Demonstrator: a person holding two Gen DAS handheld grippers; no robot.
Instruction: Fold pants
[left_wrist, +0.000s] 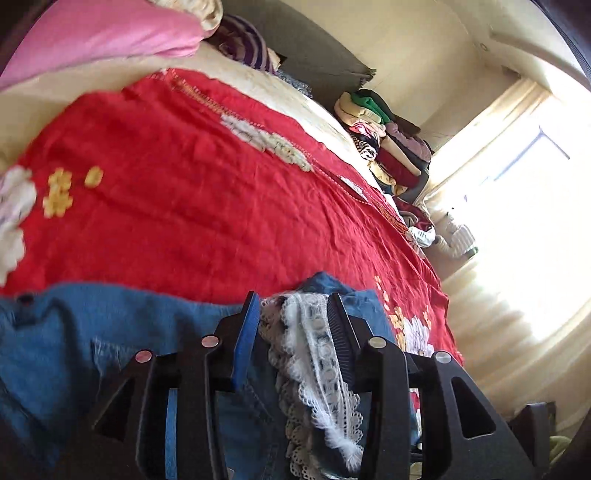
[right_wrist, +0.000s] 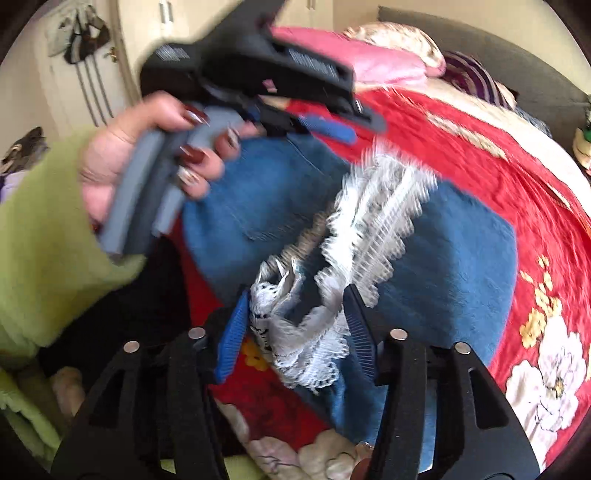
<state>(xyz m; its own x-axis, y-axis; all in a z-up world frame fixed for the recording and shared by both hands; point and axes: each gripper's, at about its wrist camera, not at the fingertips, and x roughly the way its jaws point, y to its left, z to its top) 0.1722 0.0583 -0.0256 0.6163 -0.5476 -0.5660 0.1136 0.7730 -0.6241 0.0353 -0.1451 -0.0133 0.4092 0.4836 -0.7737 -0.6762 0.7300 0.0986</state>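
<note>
Blue denim pants (left_wrist: 74, 332) with white lace trim (left_wrist: 314, 350) at the hems lie on a red flowered bedspread (left_wrist: 184, 184). My left gripper (left_wrist: 293, 306) is open, with the lace hanging loose between its fingers. In the right wrist view the pants (right_wrist: 443, 258) lie doubled over, the lace trim (right_wrist: 369, 214) across them. My right gripper (right_wrist: 295, 299) is open around a bunch of lace, and its pads do not press on it. A hand (right_wrist: 122, 155) in a green sleeve (right_wrist: 37, 240) holds the left gripper (right_wrist: 347, 123) above the pants' far edge.
A pink pillow (left_wrist: 92, 37) and a purple striped cloth (left_wrist: 243, 44) lie at the head of the bed. A stack of folded clothes (left_wrist: 388, 140) stands beyond the far side, by a bright curtained window (left_wrist: 517, 184). Cream cupboard doors (right_wrist: 74, 92) stand behind the hand.
</note>
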